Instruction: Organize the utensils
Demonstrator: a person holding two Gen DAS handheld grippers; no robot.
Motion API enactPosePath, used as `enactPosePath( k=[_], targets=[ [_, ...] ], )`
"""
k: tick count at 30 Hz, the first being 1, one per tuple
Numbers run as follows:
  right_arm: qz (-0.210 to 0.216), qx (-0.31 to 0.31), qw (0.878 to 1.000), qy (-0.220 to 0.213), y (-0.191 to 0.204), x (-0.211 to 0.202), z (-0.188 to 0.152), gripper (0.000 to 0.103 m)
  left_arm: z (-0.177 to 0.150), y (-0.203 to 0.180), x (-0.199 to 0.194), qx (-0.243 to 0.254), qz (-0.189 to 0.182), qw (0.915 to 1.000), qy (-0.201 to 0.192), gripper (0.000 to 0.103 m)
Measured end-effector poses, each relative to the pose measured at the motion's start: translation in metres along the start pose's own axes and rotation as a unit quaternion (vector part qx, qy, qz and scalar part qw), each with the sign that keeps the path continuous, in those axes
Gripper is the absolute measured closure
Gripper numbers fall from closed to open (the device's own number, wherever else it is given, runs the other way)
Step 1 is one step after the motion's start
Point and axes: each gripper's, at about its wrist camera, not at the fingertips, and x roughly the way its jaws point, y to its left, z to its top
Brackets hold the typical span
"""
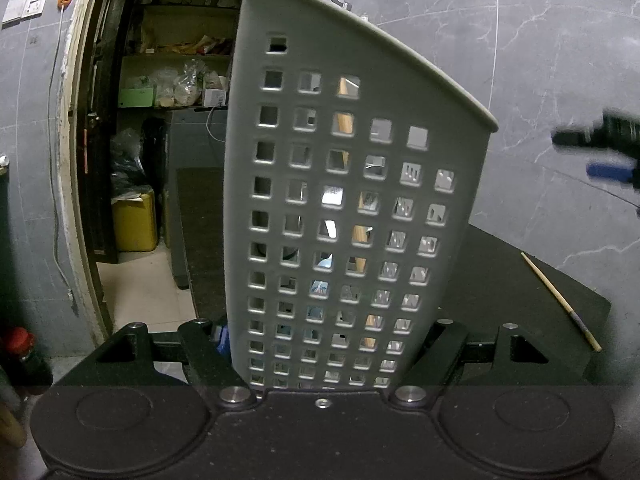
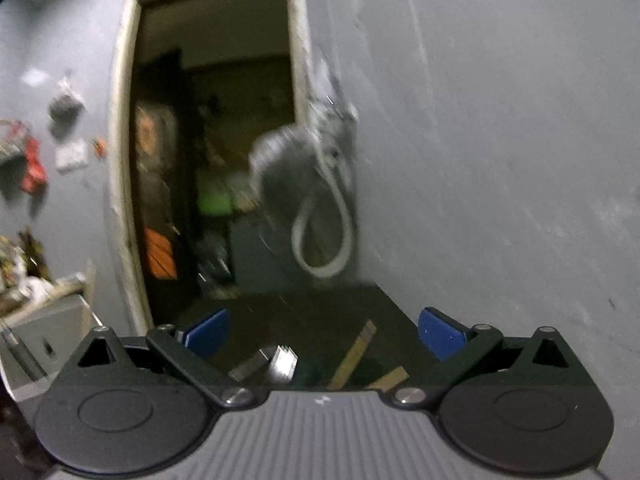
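In the left wrist view a grey perforated utensil holder [image 1: 344,184] stands between my left gripper's [image 1: 324,340] fingers, which are shut on its base. Forks and wooden handles show through its holes. A wooden chopstick [image 1: 560,300] lies on the dark table [image 1: 500,280] to the right. My right gripper appears blurred at the far right [image 1: 600,152]. In the right wrist view my right gripper [image 2: 324,332] is open and empty above the table [image 2: 304,312]. Below it lie a metal utensil [image 2: 272,360] and wooden utensils [image 2: 356,356]. The holder shows blurred at the back [image 2: 288,168].
A grey marble wall [image 1: 540,40] stands behind the table. An open doorway [image 1: 160,120] to a storeroom with shelves is at the left. A white loop hangs on the wall [image 2: 324,232]. The right wrist view is blurred by motion.
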Motion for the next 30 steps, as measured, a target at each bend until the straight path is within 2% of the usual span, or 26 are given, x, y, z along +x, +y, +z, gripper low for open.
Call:
enactPosePath(
  k=[6,15,26,30],
  targets=[
    [-0.042,0.007,0.996,0.074,-0.016,0.0,-0.039,0.0,0.0,0.0,0.0,0.0,0.001,1.0,0.0,0.026],
    [-0.088,0.005,0.987,0.134,-0.031,-0.004,-0.081,0.0,0.0,-0.001,0.0,0.002,0.002,1.0,0.0,0.026],
    [-0.088,0.014,0.981,0.17,-0.038,-0.01,-0.093,0.0,0.0,-0.002,0.001,0.003,0.003,1.0,0.001,0.026],
    [-0.045,0.022,0.981,0.187,-0.04,-0.01,-0.092,0.0,0.0,-0.002,0.001,0.003,0.003,1.0,0.001,0.026]
  ],
)
